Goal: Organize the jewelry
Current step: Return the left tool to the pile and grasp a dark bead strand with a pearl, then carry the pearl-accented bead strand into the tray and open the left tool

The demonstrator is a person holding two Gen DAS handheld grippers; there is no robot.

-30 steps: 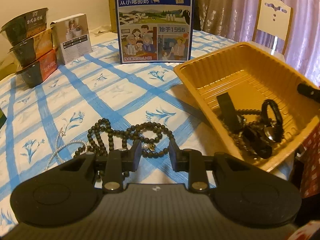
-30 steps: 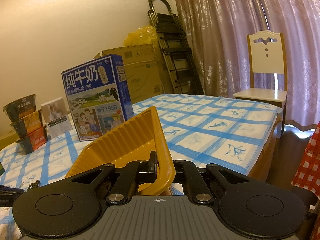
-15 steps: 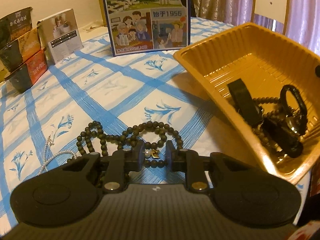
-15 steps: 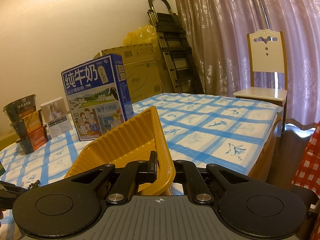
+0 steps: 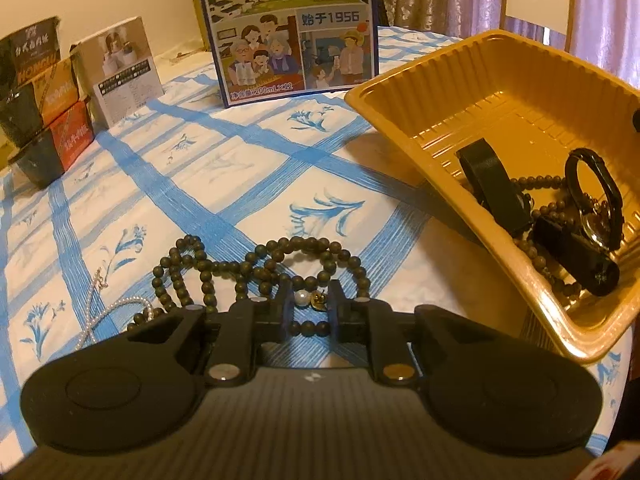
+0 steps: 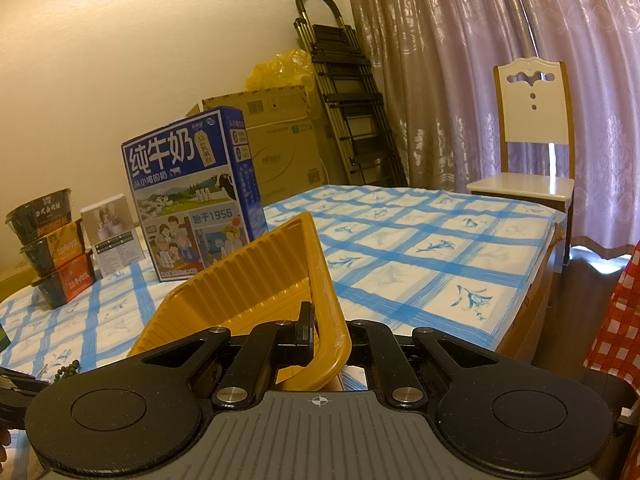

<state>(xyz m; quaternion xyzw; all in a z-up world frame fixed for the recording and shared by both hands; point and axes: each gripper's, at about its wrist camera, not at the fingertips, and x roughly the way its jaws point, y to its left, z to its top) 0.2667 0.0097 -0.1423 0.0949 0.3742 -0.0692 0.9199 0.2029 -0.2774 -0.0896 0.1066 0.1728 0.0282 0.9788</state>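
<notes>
Two fingers of the left gripper [image 5: 310, 307], just narrowed, either side of the pearl on the bead necklace [image 5: 264, 264], pads not seen pressing it. Necklace coiled on the checked tablecloth [image 5: 248, 184], left of the yellow tray [image 5: 404, 136]; thin silver chain [image 5: 100, 312] farther left. Right gripper [image 6: 324, 330] pinched tight on the tray's near rim, tray tilted up. Dark bracelets [image 5: 576, 208] heaped inside the tray. Milk carton [image 5: 292, 28] behind the tray, noodle bowls [image 5: 40, 104] well left.
</notes>
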